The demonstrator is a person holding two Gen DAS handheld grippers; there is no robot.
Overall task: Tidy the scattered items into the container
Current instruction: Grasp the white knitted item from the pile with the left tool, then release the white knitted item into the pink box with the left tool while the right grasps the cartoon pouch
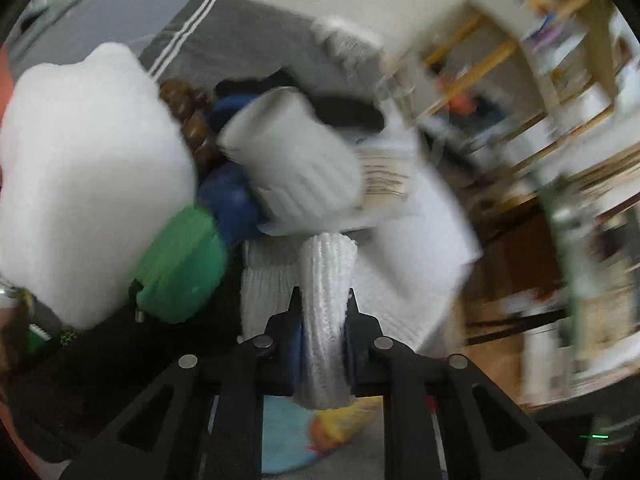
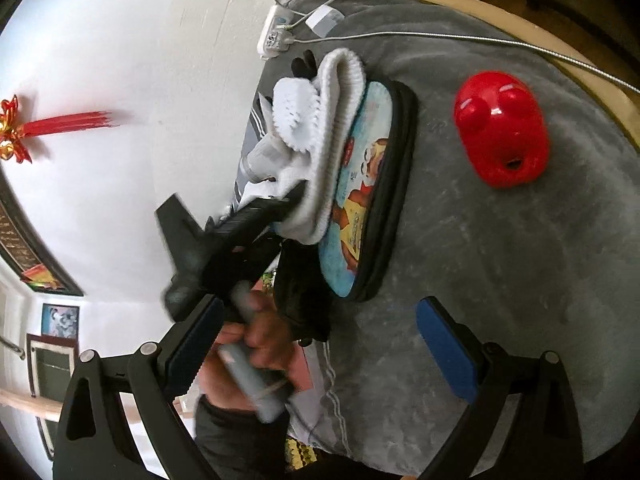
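1. Bench (image 2: 500, 280): round top under a grey plush cover, pale wooden rim showing at the far edge. White wall behind, with a red tasselled ornament (image 2: 52, 126) and framed pictures; blurred wooden shelving in the left wrist view.

2. Zip case (image 2: 372, 208): black-edged, oblong, printed cartoon lid in blue and yellow. Lies flat on the bench cover, long axis running from near the person toward the wall side. Whether it is open or zipped cannot be told.

3. White knitted sock (image 2: 340, 128): ribbed, elongated, lying on the case lid along the case's long axis, rounded end pointing away toward the power strip. In the left wrist view the sock (image 1: 326, 320) runs straight forward between the fingers, its end pointing away from the camera.

4. Left tool (image 1: 323, 312): black, blue pads; jaws closed tight on the sock, cloth pinched between both pads. A hand (image 2: 248, 344) grips its handle.

5. Right tool (image 2: 320, 344): jaws spread wide, nothing between them, held above the bench cover near the case's near end.

6. Red plastic toy (image 2: 502, 128): rounded, two bumps on top, alone on the cover, well apart from the case.

7. Power strip (image 2: 274, 32): white, with cables, at the bench's far edge.

8. Blurred oddments left of the sock: green piece (image 1: 180, 268), blue piece (image 1: 232, 204), brown piece (image 1: 192, 120); identities unclear.
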